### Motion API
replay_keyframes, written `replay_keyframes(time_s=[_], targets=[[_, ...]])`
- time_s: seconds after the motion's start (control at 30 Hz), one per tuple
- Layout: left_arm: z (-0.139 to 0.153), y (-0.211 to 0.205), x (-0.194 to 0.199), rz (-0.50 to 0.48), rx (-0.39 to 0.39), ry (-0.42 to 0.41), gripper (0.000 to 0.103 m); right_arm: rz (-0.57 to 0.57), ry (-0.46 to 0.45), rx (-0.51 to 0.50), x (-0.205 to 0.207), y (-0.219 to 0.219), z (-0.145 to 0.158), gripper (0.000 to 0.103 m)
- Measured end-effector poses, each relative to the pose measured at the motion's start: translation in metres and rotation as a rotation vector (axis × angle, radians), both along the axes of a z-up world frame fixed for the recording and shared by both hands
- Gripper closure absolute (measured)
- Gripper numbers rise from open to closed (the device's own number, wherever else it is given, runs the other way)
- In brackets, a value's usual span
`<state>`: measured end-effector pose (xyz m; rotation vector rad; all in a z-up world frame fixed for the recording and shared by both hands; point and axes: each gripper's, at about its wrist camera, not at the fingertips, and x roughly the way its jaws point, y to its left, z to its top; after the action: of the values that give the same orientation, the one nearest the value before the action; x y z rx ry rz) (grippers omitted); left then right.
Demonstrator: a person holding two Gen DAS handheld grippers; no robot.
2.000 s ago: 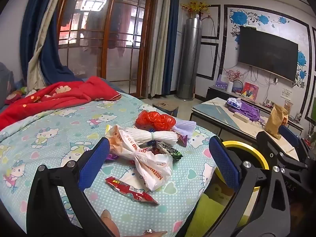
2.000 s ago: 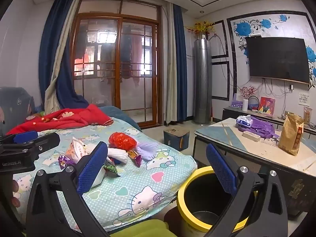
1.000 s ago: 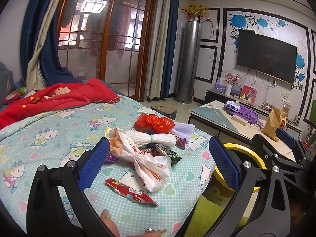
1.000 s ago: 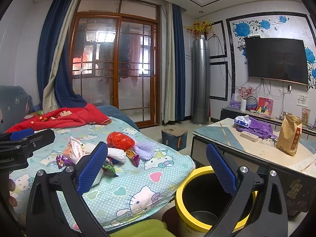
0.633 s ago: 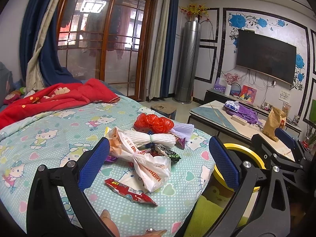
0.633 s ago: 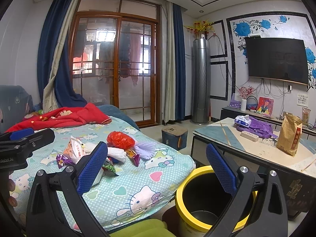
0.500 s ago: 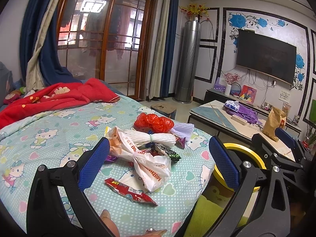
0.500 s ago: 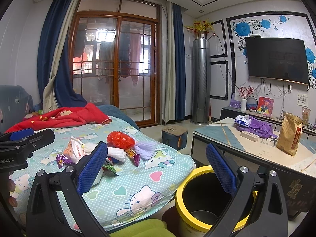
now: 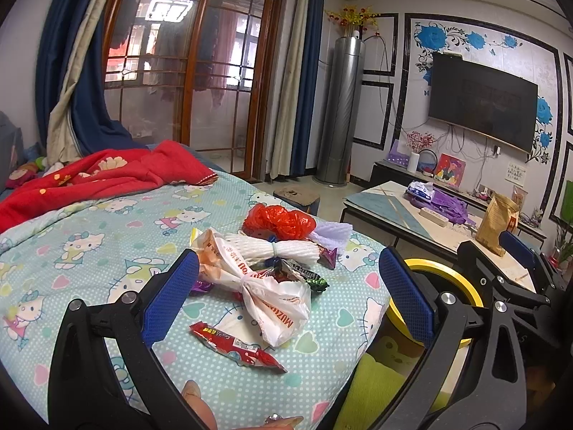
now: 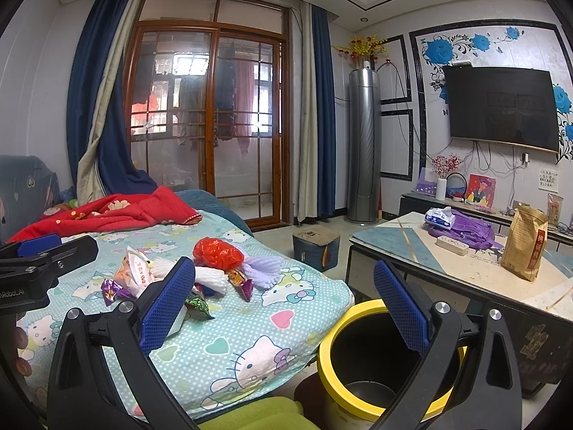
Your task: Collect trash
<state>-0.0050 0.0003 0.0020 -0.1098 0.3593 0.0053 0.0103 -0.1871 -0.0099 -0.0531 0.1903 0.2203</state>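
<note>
Left gripper [image 9: 288, 299] jaws wide apart over red wrapper [image 9: 236, 345] on bed [image 9: 107, 236], right gripper [image 10: 283, 304] jaws spread empty near yellow bin [image 10: 358, 326].

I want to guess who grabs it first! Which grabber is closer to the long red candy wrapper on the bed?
Left. The left gripper hangs open just above the red wrapper. The right gripper sits off beside the bed, open over the yellow bin.

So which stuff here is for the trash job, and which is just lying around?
For the job:
red wrapper
white plastic bag
red bag
yellow bin

Just lying around:
red blanket
brown paper bag
TV
</note>
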Motion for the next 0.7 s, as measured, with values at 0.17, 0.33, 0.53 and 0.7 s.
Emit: replay_keyframes(time_s=[0.17,0.33,0.53,0.7], targets=[[0.000,0.000,0.000,0.000,-0.004,0.004,0.011,0.002,0.001,0.000,0.000,0.000,0.001,0.006],[-0.003,0.009,-0.001,0.023,-0.024,0.012,0.011,0.066,0.014,-0.043,0.004,0.015,-0.005,0.006],[-0.001,0.023,-0.002,0.067,-0.040,0.017,0.011,0.178,0.013,-0.109,0.000,0.039,-0.009,0.006],[-0.001,0.041,-0.002,0.110,-0.057,0.026,0.011,0.254,0.023,-0.142,0.001,0.055,-0.010,0.006]])
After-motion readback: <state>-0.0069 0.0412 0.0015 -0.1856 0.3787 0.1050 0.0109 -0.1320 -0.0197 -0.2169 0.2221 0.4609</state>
